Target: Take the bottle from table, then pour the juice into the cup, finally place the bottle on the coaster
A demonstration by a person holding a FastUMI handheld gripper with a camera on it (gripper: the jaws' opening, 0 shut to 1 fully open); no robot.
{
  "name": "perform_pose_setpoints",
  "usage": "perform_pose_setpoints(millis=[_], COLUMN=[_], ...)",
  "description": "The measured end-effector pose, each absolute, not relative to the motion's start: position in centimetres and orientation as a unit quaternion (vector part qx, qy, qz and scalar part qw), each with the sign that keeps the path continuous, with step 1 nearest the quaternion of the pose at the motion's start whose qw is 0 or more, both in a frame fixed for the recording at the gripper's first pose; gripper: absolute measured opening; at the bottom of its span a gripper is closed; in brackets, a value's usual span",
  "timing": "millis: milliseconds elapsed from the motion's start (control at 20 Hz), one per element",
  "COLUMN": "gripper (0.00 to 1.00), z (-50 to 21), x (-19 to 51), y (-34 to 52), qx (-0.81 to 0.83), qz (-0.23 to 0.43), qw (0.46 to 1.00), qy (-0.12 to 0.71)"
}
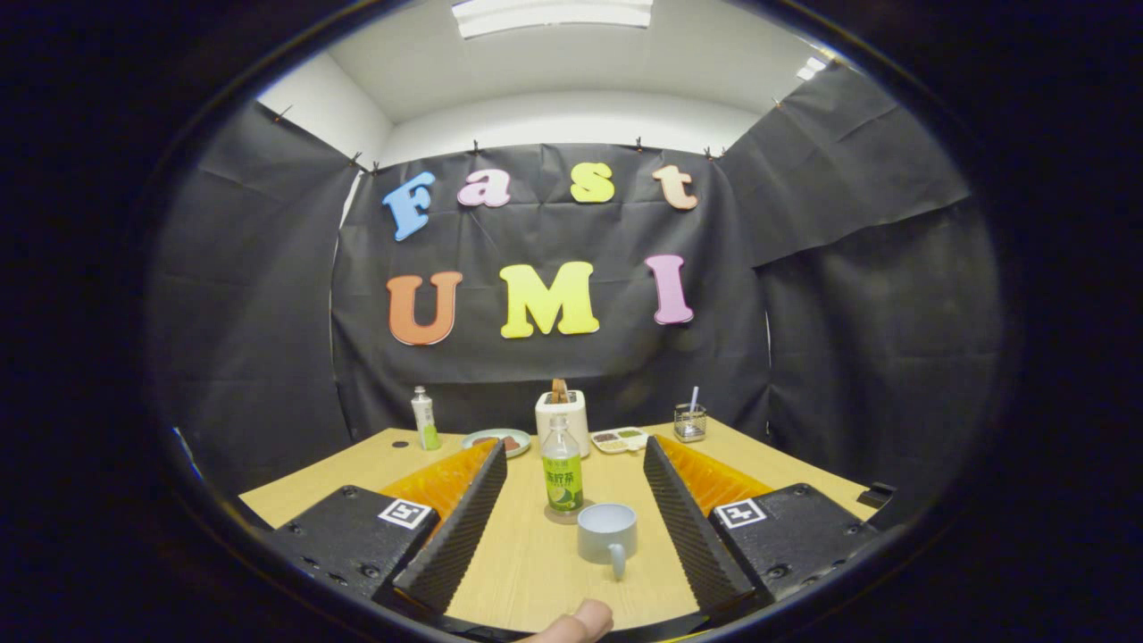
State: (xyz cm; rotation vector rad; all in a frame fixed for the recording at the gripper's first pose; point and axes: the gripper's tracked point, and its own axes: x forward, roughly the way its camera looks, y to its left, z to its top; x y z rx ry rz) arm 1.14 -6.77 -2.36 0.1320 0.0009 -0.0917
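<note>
A clear bottle [563, 471] with a green label stands upright on the wooden table [536, 572], between my fingers near their tips. A thin dark round rim shows under its base; I cannot tell whether it is a coaster or a shadow. A pale blue cup [607, 534] stands just in front of the bottle and slightly right, its handle turned toward me, also between the fingers. My gripper [572, 446] is open wide, and neither finger touches the bottle or the cup.
Along the table's far edge stand a small bottle [424, 418], a plate [496, 440], a white toaster [563, 416], a small tray [619, 438] and a holder with a straw [689, 421]. A person's fingertip [580, 621] shows just behind the fingers.
</note>
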Motion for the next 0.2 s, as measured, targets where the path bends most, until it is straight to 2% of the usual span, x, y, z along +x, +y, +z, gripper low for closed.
perform_pose_setpoints(millis=[200], gripper=[0.99], z=[-2.76], x=[1.18], y=[-6.8], qx=[0.068], qz=[-0.045], qw=[0.997], qy=[0.005])
